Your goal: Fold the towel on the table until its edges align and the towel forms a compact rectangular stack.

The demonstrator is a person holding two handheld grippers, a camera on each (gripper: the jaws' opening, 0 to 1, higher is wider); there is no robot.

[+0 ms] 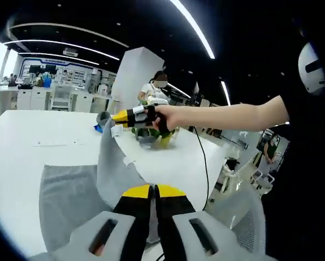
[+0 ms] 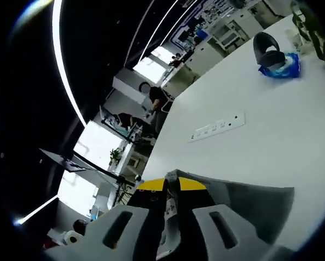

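A grey towel (image 1: 69, 201) lies partly flat on the white table (image 1: 37, 128), and one fold rises off it. My left gripper (image 1: 154, 190) is shut on the towel's near edge, its yellow-tipped jaws pressed together. Further out, my right gripper (image 1: 118, 117), held by a hand, pinches the lifted corner above the table. In the right gripper view, that gripper (image 2: 171, 185) is shut on a towel edge bearing a small label. The rest of the towel (image 2: 249, 201) spreads to the right on the table (image 2: 271, 125).
A grey object with a blue item (image 2: 275, 60) sits at the table's far side. A white power strip (image 2: 216, 128) lies mid-table. A black cable (image 1: 203, 163) runs off the edge near some green things (image 1: 165, 138). A person stands beyond the table.
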